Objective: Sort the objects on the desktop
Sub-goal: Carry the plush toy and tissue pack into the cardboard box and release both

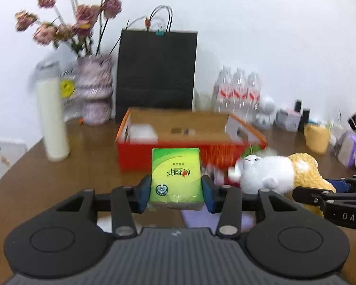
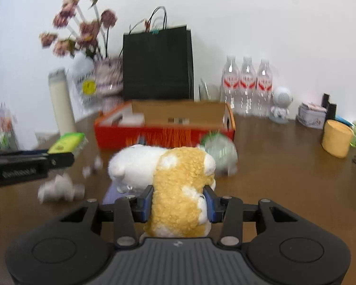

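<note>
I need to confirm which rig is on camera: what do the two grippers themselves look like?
Both match: the left gripper and right gripper have matte black linkage arms with silver pivot pins, blue pads on the fingers, a ribbed grey body and two round black discs at the base. White lettering "DAS" runs along the side of the right gripper where it shows in the left wrist view. No cables or sleeves show.

Three water bottles [image 2: 246, 84] are being counted at the far right, plus one orange box [image 2: 165, 128], one black bag [image 2: 157, 64], one plush toy [image 2: 170, 178], one tissue pack [image 1: 175, 175], one vase [image 1: 95, 90].
</note>
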